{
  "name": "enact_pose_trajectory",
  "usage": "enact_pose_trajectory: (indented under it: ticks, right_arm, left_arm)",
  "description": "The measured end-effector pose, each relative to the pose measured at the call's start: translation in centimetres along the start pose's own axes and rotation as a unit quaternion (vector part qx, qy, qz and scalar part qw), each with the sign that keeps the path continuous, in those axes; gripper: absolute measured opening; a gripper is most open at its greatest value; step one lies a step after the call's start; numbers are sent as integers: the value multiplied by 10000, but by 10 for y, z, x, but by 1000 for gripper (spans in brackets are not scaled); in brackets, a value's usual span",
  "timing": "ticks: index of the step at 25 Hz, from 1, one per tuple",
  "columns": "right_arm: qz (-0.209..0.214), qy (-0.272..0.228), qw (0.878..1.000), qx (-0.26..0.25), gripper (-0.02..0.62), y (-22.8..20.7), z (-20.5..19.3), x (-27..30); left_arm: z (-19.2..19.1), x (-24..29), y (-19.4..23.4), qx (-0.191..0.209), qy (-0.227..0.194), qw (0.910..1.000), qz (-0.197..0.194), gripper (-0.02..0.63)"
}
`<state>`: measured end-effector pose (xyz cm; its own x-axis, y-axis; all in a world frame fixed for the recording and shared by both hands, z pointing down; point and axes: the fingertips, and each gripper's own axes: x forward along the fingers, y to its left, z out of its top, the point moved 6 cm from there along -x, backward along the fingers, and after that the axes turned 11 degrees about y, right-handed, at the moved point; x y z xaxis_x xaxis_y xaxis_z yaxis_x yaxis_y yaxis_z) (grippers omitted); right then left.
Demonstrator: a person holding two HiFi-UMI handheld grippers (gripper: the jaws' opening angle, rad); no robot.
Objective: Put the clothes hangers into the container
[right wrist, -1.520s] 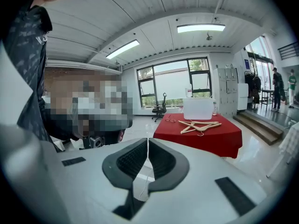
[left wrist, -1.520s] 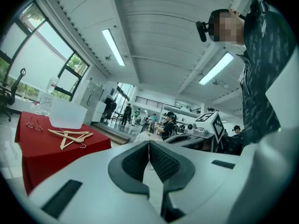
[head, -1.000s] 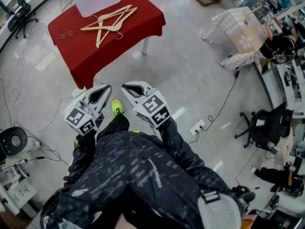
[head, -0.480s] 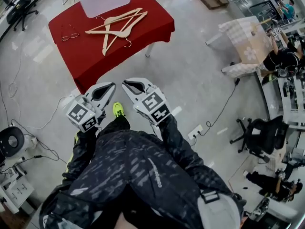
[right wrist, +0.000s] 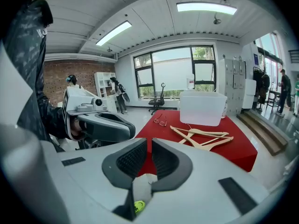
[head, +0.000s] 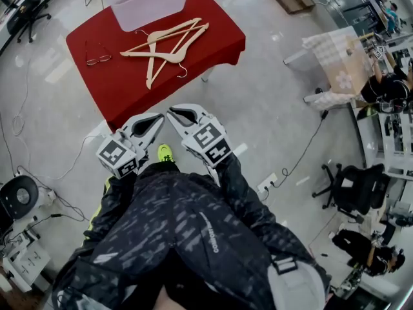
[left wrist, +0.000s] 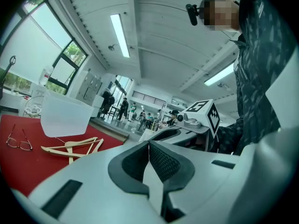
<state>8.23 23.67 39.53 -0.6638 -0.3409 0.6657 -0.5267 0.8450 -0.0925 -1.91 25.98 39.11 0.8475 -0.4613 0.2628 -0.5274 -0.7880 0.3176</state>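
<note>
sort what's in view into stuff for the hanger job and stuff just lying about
For the job: pale wooden clothes hangers; translucent plastic container.
Lying about: thin wire-framed eyeglasses on the red table; black office chair.

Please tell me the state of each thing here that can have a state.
container: open top, no hangers visible inside
hangers: piled crossed on red table, outside it
glasses: lying on that table
left gripper: shut, empty
right gripper: shut, empty
</note>
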Motion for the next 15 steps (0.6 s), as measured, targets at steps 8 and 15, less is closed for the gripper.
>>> enact_pose_trajectory:
  ticks: [8,15]
  right_arm:
    - [-81,12,9999,-61,18,-24,22,24]
    - [-154,74,9996,-244,35,-50,42,42]
  left_arm:
    - [9,3,34,-77,-69,9999,26,11]
    - [18,1,64,-94,-125,9997,191,12]
